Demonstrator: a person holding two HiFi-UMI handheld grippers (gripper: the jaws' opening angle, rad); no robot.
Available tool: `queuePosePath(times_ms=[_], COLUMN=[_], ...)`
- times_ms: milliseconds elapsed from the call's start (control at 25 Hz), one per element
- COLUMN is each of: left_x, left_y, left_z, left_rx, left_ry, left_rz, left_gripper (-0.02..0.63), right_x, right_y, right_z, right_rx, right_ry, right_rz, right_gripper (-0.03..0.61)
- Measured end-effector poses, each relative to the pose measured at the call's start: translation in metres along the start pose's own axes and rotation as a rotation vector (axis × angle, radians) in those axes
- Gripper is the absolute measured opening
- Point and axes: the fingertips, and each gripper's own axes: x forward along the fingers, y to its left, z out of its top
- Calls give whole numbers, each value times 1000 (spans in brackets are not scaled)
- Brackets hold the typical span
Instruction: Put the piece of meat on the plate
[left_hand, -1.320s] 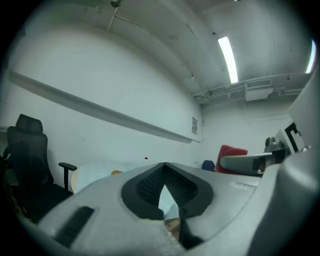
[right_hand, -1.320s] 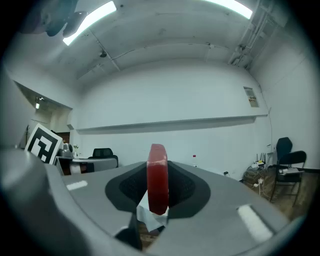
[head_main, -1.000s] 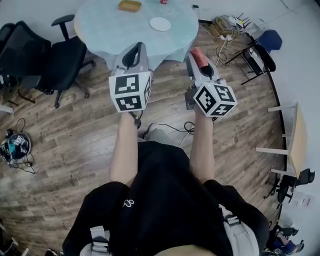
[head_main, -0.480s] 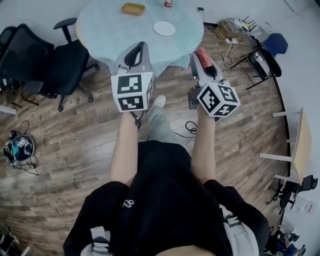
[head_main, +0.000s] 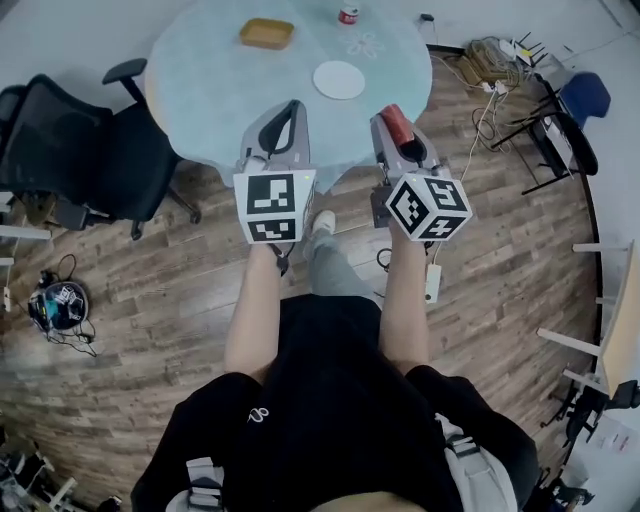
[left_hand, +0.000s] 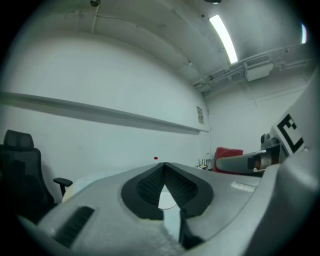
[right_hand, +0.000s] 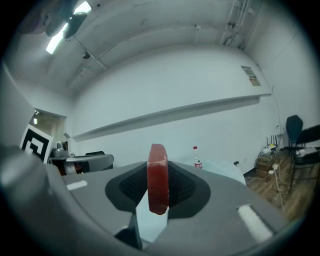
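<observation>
The piece of meat (head_main: 397, 122) is a flat red slab standing on edge between the pads of my right gripper (head_main: 385, 112), which is shut on it; the right gripper view shows it upright in the jaws (right_hand: 158, 185). My left gripper (head_main: 292, 105) is level beside it, tips touching and holding nothing, as the left gripper view (left_hand: 162, 166) confirms. Both reach over the near edge of the round table (head_main: 210, 90) with its pale blue cloth. The white plate (head_main: 339, 79) lies on the table just beyond the two grippers, between them.
An orange dish (head_main: 266, 34) and a red-labelled bottle (head_main: 348, 14) stand further back on the table. Black office chairs (head_main: 70, 150) are at the left. Cables (head_main: 495, 50) and a blue chair (head_main: 582, 100) sit on the wooden floor at the right.
Both grippers have moved forward together to the table's edge, the right one still carrying the meat. The table and plate now lie closer.
</observation>
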Motion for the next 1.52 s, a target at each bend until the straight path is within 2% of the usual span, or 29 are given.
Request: queuePosePath(times_ms=[80, 160, 360, 520, 720, 1040, 1280, 1520], left_x=[45, 90, 191, 238, 277, 308, 324, 324], left_y=[4, 4, -2, 8, 22, 47, 63, 90], left_z=[-18, -28, -10, -10, -25, -50, -54, -87], left_rx=[-18, -30, -28, -176, -103, -200, -200, -293], left_ry=[47, 87, 83, 67, 130, 151, 170, 244], left_rz=[-11, -12, -18, -59, -21, -8, -15, -9], left_gripper=[-5, -5, -5, -5, -5, -5, -5, -4], right_x=[33, 64, 131, 173, 208, 231, 247, 275], right_y=[-29, -56, -122, -167, -190, -213, -212, -194], right_z=[-3, 5, 45, 49, 36, 13, 12, -27], right_rx=[76, 107, 112, 198, 233, 237, 216, 221], right_ry=[2, 7, -19, -19, 17, 75, 106, 209], right_rz=[6, 16, 41, 45, 60, 14, 0, 17], right_gripper=[104, 104, 104, 104, 104, 106, 104, 106])
